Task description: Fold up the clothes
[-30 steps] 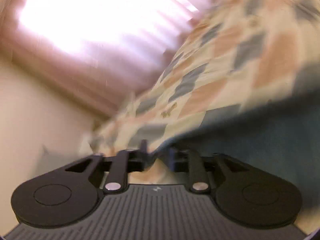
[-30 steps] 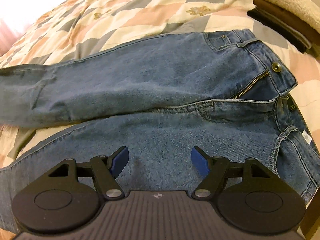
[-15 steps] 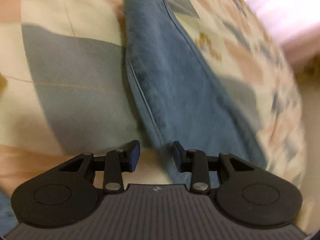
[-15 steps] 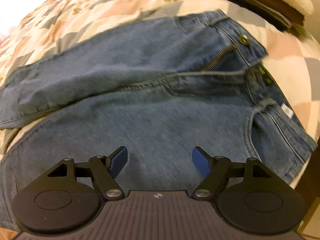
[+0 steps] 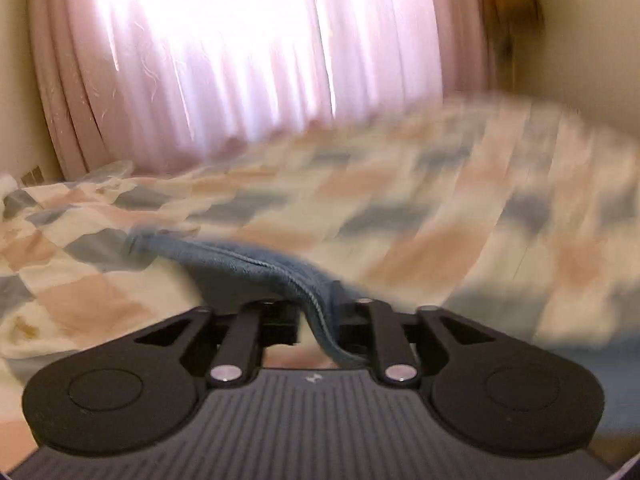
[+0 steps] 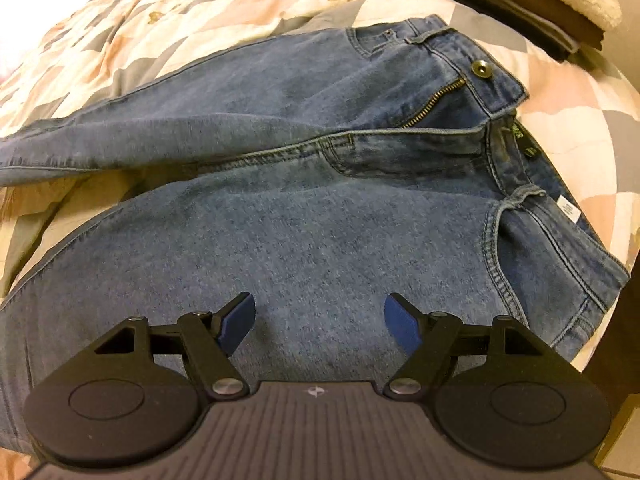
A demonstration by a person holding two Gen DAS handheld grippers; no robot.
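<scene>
Left claw [image 5: 318,320] pinching jeans hem [image 5: 256,266], low centre frame. Right claw [image 6: 319,320] spread above jeans [image 6: 320,208] on checked quilt [image 6: 168,8]; folded stack [image 6: 532,12] upper right.

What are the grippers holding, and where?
The left gripper pinches the jeans by a seamed edge. The right gripper is open, holding nothing.

1. The quilt [image 5: 460,200] on the bed is motion-blurred at right.
2. The jeans [image 6: 320,240] legs run off the left edge.
3. The left tool [image 5: 318,320] finger pads are hidden by denim.
</scene>
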